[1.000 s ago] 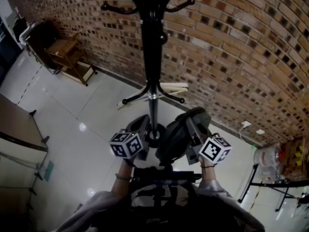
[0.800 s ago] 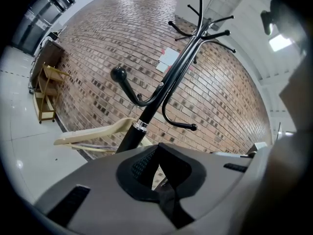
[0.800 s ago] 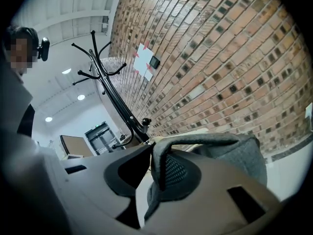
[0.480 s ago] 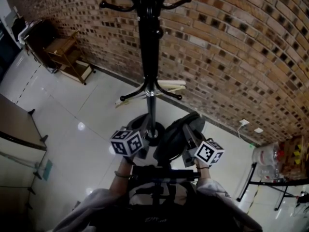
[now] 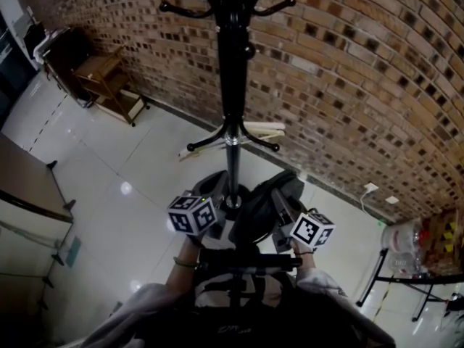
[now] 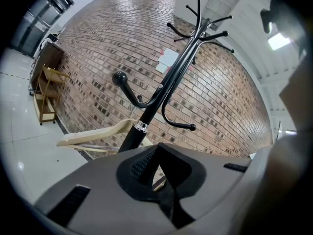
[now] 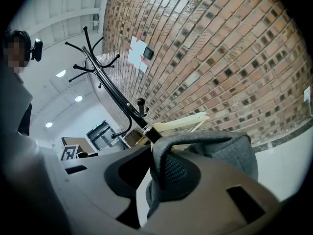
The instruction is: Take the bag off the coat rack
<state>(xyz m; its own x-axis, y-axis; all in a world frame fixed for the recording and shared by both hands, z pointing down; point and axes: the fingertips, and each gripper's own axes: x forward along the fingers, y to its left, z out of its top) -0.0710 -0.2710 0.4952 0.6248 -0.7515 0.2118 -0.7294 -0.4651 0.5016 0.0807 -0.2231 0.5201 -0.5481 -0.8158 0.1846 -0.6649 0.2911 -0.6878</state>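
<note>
The black coat rack [image 5: 232, 85] stands before me against the brick wall, and its hooks are bare in every view. The dark grey bag [image 5: 262, 207] hangs off the rack, just right of the pole's base in the head view. My right gripper [image 7: 156, 155] has a fold of the grey bag [image 7: 220, 148] pinched between its pads, and its jaws are closing on that fabric. My left gripper [image 6: 157, 148] is shut with nothing in it. It points up at the pole [image 6: 161, 97] and sits left of the bag, close to the pole, in the head view.
A wooden shelf cart [image 5: 101, 85] stands at the far left by the wall. A pale folded board [image 5: 261, 130] leans on the wall behind the rack. A table [image 5: 22, 187] is at the left. A dark stand and plastic bags [image 5: 406, 245] are at the right.
My right gripper and the bag have drawn slightly back toward the person's body and a little left. The left gripper has hardly moved.
</note>
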